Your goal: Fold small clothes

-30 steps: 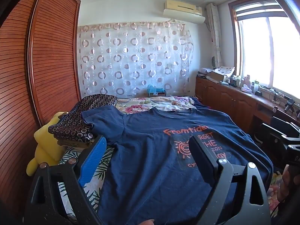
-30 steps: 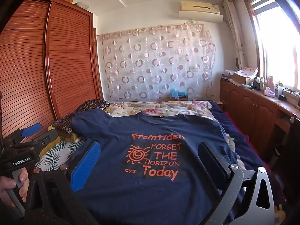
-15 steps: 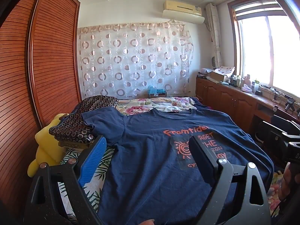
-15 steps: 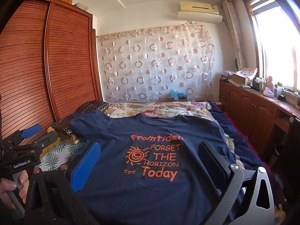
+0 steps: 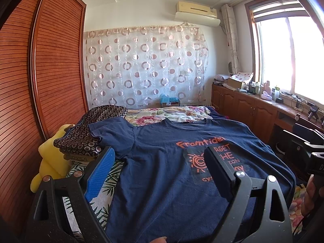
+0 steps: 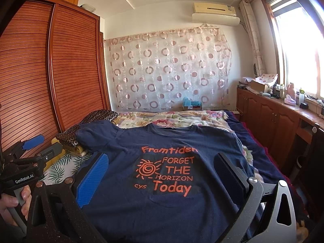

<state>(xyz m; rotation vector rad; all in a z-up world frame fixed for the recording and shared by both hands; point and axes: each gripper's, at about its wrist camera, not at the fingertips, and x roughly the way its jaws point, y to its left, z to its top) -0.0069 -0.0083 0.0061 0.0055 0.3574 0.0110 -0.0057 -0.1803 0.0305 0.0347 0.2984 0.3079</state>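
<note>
Your left gripper (image 5: pixel 158 162) hangs above the near left part of a bed, its two fingers spread wide with nothing between them. One finger carries a blue ribbed pad (image 5: pixel 100 174); the other is plain black. Your right gripper (image 6: pixel 162 170) hangs over the near edge of the same bed, likewise spread wide and holding nothing, with the same blue pad on its left finger. Neither gripper touches any cloth.

Spread flat on the bed, front side up, lies a navy T-shirt (image 5: pixel 162 162), collar pointing to the far wall and hem toward you. Orange lettering on its chest (image 6: pixel 168 170) reads "Framtiden, Forget the Horizon Today". Its left sleeve (image 5: pixel 113 135) lies out to the side, resting against a stack of dark fabric patterned with small rings (image 5: pixel 81 141).

Beyond the collar lies a floral blanket (image 5: pixel 162 115). Under the shirt on the left, a sheet printed with green leaves (image 6: pixel 60 166) shows. A yellow plush toy (image 5: pixel 50 162) sits wedged between the bed and a brown slatted wardrobe (image 5: pixel 50 70). On the far wall hangs a sheer curtain with circle patterns (image 6: pixel 168 70), with an air conditioner (image 6: pixel 214 12) mounted above it. Along the right wall runs a low wooden cabinet (image 6: pixel 273 117) under a bright window (image 5: pixel 289 54), its top crowded with small bottles and boxes.
</note>
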